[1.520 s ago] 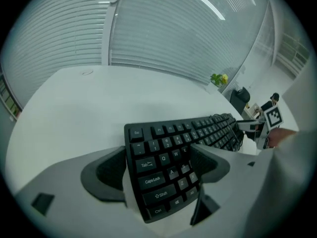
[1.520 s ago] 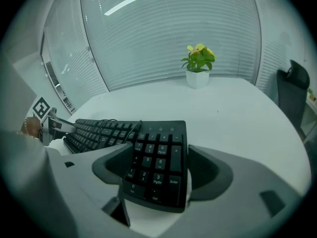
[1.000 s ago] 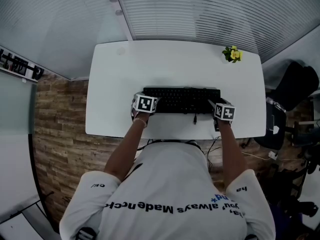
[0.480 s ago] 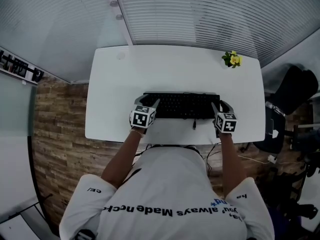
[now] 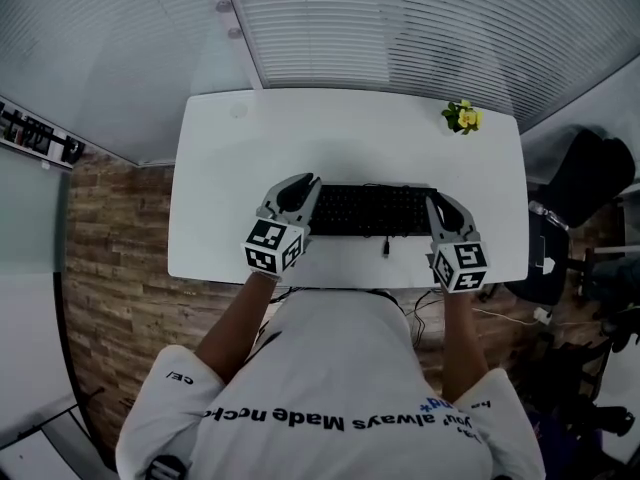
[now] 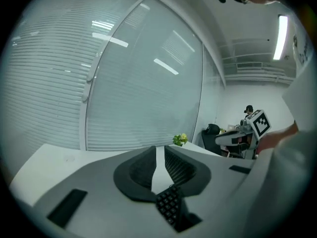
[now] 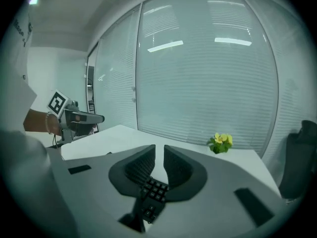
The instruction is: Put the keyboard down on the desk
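The black keyboard (image 5: pixel 372 211) lies flat on the white desk (image 5: pixel 330 138), near its front edge. My left gripper (image 5: pixel 303 188) hovers above the keyboard's left end and my right gripper (image 5: pixel 440 208) above its right end, both lifted clear of it. Their jaws have just been closing with nothing between them. In the left gripper view the jaws stand almost together, and keyboard (image 6: pixel 171 207) keys show beneath them. The right gripper view shows the same over the keyboard (image 7: pixel 153 195).
A small pot of yellow flowers (image 5: pixel 463 114) stands at the desk's far right corner. A cable (image 5: pixel 386 245) runs from the keyboard over the front edge. A black chair (image 5: pixel 590 178) stands right of the desk. Glass walls with blinds lie behind.
Both grippers have let go of the keyboard's ends, risen off the desk toward the person, and their jaws have closed. The keyboard stays flat on the desk.
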Motion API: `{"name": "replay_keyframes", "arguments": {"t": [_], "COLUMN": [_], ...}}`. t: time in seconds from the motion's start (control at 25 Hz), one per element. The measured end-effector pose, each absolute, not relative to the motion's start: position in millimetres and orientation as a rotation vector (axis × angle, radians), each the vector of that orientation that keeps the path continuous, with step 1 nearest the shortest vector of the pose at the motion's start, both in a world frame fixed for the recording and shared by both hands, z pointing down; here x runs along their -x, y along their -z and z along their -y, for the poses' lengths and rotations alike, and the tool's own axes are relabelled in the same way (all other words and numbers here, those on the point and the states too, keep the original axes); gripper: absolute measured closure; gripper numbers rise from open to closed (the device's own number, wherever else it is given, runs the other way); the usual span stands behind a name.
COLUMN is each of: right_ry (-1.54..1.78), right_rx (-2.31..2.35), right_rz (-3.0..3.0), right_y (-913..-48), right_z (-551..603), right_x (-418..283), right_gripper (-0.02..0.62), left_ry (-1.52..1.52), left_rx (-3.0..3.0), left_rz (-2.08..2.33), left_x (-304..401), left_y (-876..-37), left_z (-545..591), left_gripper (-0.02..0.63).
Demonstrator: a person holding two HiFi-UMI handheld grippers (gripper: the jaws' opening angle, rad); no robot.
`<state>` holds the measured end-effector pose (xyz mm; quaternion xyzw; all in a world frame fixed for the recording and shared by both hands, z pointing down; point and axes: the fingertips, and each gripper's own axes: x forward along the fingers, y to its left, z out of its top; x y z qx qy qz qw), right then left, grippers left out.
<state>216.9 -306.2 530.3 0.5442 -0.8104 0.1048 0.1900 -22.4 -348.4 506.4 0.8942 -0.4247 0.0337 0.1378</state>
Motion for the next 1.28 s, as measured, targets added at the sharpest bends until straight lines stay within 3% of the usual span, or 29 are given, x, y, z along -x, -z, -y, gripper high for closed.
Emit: {"name": "replay_keyframes", "arguments": {"t": [0.44, 1.28], "right_ry": [-0.172, -0.054], "right_rx": [-1.476, -1.466], "right_rz": [2.479, 2.571], "right_y": [-431, -353], "right_z": [285, 257], "right_x": [-171, -131], "right_gripper": [0.575, 0.588], "left_ry": [0.126, 0.228], "left_rx": [-2.821, -2.913], "left_rz": [1.205, 1.221], "left_x": [14, 15], "left_y": [-395, -329], "left_z": [309, 274], "left_gripper": [0.561, 0.568]}}
